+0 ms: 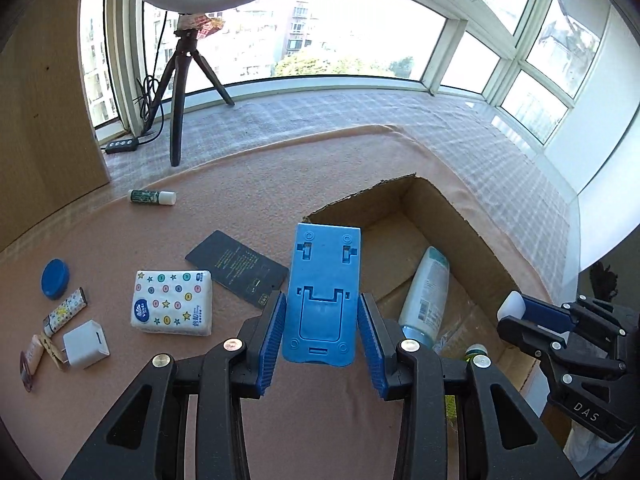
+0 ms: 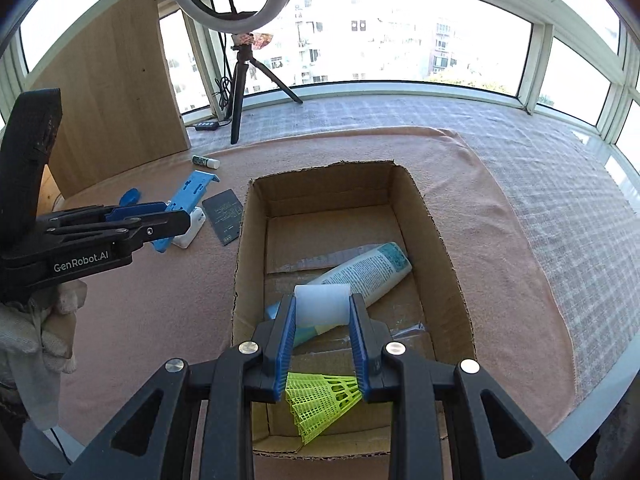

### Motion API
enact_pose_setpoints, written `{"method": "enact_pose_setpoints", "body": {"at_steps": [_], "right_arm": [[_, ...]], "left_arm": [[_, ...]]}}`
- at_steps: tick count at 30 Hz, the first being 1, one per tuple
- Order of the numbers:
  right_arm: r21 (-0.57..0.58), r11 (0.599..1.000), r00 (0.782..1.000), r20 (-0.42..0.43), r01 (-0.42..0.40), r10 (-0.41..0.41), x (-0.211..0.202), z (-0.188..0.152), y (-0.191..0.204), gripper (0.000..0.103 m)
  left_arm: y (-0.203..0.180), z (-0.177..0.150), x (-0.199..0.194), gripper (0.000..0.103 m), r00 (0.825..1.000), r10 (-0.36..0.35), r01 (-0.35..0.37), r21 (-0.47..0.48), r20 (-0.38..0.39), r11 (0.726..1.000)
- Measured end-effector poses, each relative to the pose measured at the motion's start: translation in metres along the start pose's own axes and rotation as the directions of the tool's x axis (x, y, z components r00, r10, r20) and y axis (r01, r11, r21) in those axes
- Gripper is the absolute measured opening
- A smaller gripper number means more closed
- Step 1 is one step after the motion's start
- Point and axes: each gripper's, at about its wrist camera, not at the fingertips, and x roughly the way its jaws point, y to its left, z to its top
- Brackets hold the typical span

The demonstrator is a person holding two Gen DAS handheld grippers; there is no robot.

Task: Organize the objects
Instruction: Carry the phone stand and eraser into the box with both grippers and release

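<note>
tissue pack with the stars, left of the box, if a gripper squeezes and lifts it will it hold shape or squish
The tissue pack looks soft and puffy, so it probably dents under the pads. Likely light. Its wrapper looks glossy, perhaps slippery. It lies flat on the cloth, so rolling seems unlikely.

Blue phone stand [image 1: 322,296], star-patterned tissue pack [image 1: 172,302]

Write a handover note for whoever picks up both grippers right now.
Left gripper: shut on the blue phone stand, held beside the cardboard box.
Right gripper: shut on a white cap, above the box.
Done: lotion bottle and green shuttlecock lie in the box.
Left: drop both held items in, then collect the tissue pack, charger, black card, blue lid, lighter and glue stick.
</note>
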Motion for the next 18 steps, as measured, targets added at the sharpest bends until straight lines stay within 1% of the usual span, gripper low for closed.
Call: {"method": "enact_pose_setpoints", "body": {"at_steps": [5,10,18], "right_arm": [[0.019,1.0,1.0,-0.009,0.017,-0.016,0.006,0.0,-0.014,0.023],[0.037,0.999,0.999,-0.026,0.027,-0.026,0.013,-0.003,-0.026,0.023],[0.06,0.998,0.999,-0.043,0.031,-0.029,0.02,-0.007,-0.039,0.023]], "left_arm": [[-0.022,0.012,0.024,0.04,1.0,-0.017,0.017,0.023,-0.025,1.0],[-0.043,0.019,0.043,0.04,0.999,-0.018,0.021,0.056,-0.05,0.998],[-0.056,0.023,0.063,0.04,0.997,-0.019,0.024,0.065,-0.072,0.998]]}}
